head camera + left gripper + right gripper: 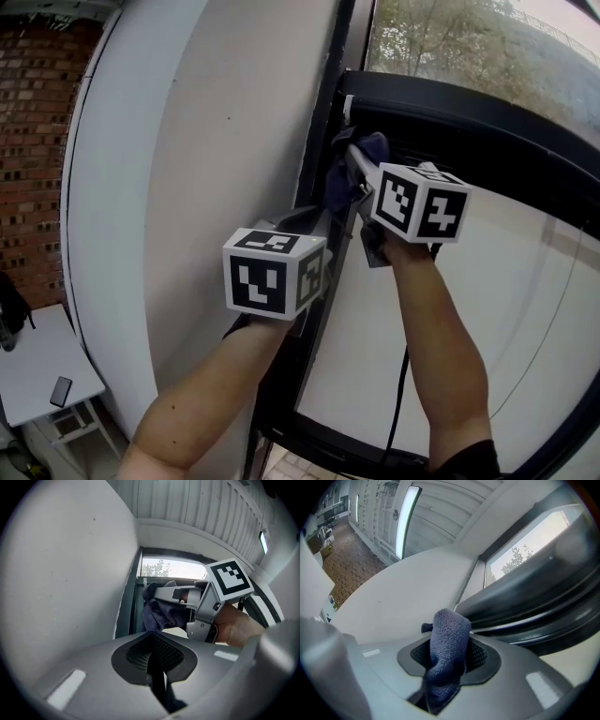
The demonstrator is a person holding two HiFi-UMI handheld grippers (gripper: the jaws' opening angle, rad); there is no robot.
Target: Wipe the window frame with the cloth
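1. Left hand-held gripper point(153, 641) is nearest, raised beside the white wall point(216, 141). Its jaws are drawn together, with only a thin dark slit between them. Its tips sit just below the hanging edge of the cloth.
2. Right hand-held gripper point(451, 644) is higher and further in. Its jaws are clamped on a dark blue cloth point(450, 623), which bulges up past the tips in a folded wad.
3. The cloth is at the upper left corner of the black window frame point(450, 117), where the upright meets the top rail. Head view shows it up against the frame; firm contact cannot be confirmed.
4. Below the top rail is a pale window pane point(487, 309).
5. Trees point(441, 42) show outside, above the rail.
6. Far left is a brick wall point(37, 141). Well below it stands a small white bench point(37, 361) with a dark phone point(60, 391) lying on it.
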